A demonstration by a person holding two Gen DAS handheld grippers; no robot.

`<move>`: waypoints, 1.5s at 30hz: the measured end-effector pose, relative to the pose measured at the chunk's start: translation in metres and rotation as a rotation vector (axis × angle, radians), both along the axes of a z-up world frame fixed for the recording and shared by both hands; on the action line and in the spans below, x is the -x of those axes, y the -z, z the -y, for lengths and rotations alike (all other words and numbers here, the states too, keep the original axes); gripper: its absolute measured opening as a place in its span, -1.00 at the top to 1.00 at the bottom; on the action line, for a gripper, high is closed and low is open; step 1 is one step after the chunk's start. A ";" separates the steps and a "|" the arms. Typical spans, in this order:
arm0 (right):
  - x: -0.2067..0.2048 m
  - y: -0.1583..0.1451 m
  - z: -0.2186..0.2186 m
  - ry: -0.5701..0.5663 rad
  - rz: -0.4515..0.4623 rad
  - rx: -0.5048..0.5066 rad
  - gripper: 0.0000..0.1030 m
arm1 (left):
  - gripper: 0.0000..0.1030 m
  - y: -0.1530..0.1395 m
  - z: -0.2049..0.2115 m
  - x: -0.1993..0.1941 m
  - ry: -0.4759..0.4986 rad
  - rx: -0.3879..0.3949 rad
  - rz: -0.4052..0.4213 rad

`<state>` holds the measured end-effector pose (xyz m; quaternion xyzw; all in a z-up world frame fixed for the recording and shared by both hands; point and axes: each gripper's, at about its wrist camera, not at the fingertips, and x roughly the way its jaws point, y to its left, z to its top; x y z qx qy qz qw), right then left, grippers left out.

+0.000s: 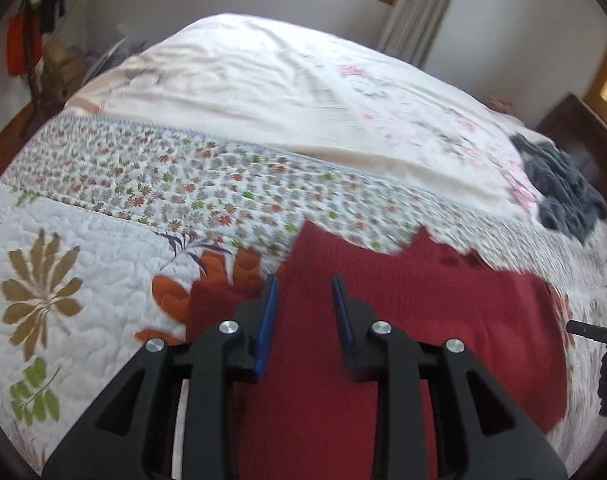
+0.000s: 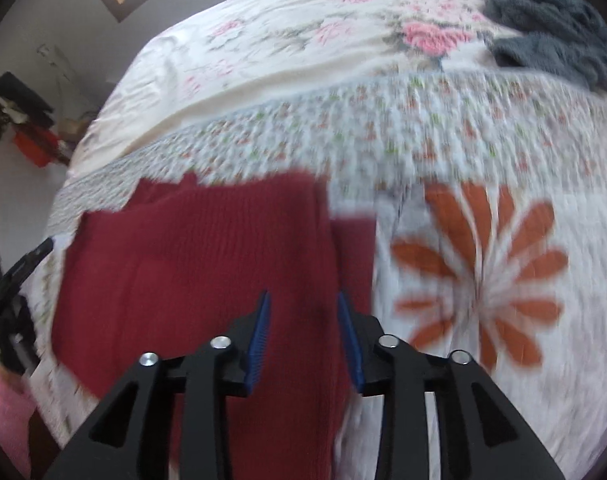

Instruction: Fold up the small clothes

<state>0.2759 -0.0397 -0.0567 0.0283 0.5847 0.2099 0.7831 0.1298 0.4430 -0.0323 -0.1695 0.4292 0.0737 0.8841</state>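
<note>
**A:** so where's the red knit garment (image 1: 403,312) sitting right now?

**B:** spread on the floral quilt (image 1: 103,248) at the near end of the bed; a cream flowered sheet (image 1: 263,92) covers the far part, and a dark grey fuzzy garment (image 1: 559,184) is bunched well apart at the far right edge

**A:** and the claws?

**B:** left gripper (image 1: 304,284) has its blue pads apart, hanging over the left part of the red knit, nothing pinched; right gripper (image 2: 303,300) is also spread wide, above the knit's right edge (image 2: 327,240); whether the tips touch the cloth, can't tell; right view's pretty blurry
</note>
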 end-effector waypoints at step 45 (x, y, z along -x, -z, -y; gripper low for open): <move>0.032 0.020 0.047 0.037 -0.165 -0.159 -0.03 | 0.21 0.040 0.106 0.006 0.203 0.053 -0.130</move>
